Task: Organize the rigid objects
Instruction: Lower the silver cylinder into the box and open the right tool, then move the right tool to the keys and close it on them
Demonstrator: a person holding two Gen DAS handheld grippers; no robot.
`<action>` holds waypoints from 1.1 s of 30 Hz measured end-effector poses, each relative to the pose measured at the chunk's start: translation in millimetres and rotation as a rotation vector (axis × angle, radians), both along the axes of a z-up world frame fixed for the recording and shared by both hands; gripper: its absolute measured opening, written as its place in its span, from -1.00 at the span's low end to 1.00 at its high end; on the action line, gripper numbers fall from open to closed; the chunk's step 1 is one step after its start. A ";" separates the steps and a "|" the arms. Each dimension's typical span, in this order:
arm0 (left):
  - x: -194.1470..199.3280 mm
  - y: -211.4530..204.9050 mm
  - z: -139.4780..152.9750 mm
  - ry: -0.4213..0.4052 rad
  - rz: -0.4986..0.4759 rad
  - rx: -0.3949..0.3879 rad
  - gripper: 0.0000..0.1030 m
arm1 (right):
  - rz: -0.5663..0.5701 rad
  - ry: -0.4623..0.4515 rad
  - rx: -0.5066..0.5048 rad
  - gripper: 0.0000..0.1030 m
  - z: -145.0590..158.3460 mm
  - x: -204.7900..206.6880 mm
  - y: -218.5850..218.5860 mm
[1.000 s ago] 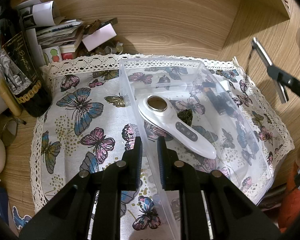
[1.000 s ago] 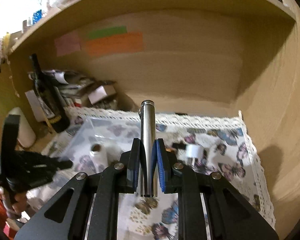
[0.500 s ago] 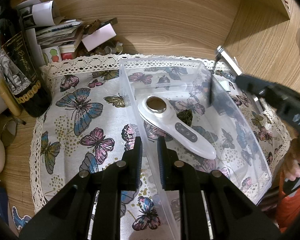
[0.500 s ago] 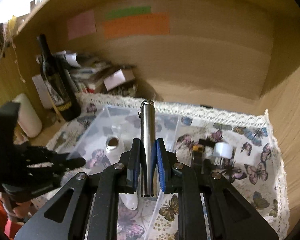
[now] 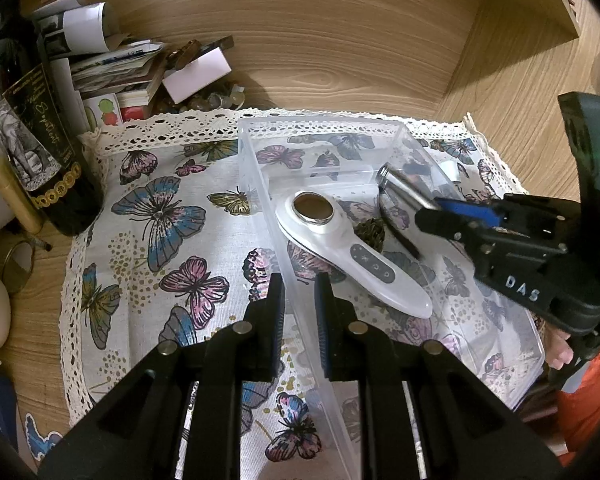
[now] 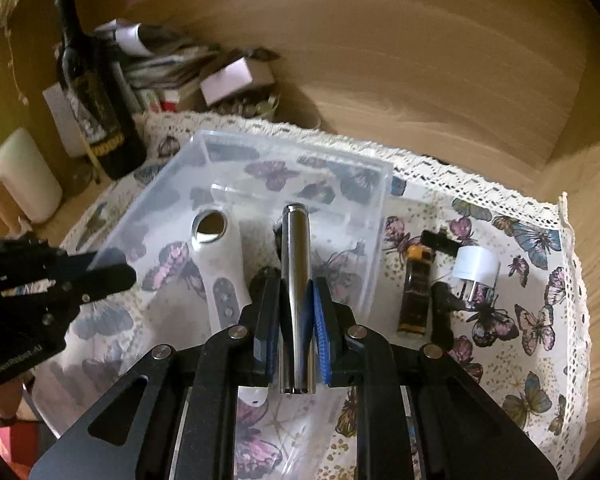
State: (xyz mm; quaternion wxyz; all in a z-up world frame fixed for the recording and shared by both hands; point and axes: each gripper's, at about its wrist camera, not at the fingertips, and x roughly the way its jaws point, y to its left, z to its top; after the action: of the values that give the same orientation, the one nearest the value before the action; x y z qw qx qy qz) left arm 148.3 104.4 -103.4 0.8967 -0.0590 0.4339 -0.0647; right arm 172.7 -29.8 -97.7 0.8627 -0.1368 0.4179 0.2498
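Right claw has dropped over the clear plastic bin, clamped on the metal cylinder, which I now see above the white handheld device. Left claw hasn't moved, pinching the bin's near wall. Only the right view shows the white plug adapter and lighter on the butterfly cloth.

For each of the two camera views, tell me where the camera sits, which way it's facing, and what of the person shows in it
Left wrist: on the left gripper, angled down along its fingers, clamped on the clear bin wall; fingers show at right.
Right wrist: on the right gripper, angled down over the bin, holding a metal cylinder; a hand shows at left.
Shared: bin, white handheld device, cylinder, wine bottle.
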 end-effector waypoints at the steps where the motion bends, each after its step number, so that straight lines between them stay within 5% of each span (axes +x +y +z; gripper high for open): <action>1: 0.1 0.1 -0.1 0.000 0.000 0.000 -0.70 | 0.001 -0.008 -0.012 -0.72 -0.2 -0.4 1.2; 12: 0.3 0.5 -0.3 -0.001 0.000 0.000 -0.70 | -0.016 -0.035 0.013 -0.71 8.0 -3.7 -3.4; 19: 0.1 -0.3 -0.2 0.000 0.000 0.005 -0.71 | -0.007 -0.106 0.060 -0.28 30.0 -22.9 -14.8; 27: -0.4 -2.0 -0.7 -0.001 -0.001 0.011 -0.70 | -0.060 -0.209 0.093 -0.10 61.7 -39.0 -48.3; 33: -1.0 -2.6 -0.8 -0.004 -0.003 0.015 -0.70 | -0.159 -0.203 0.086 -0.05 60.6 -38.5 -84.2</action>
State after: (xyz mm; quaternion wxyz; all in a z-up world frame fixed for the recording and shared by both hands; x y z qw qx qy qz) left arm 147.3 101.8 -104.2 0.8978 -0.0513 0.4328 -0.0629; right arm 134.2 -114.0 -37.0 0.9226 -0.0909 0.3271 0.1833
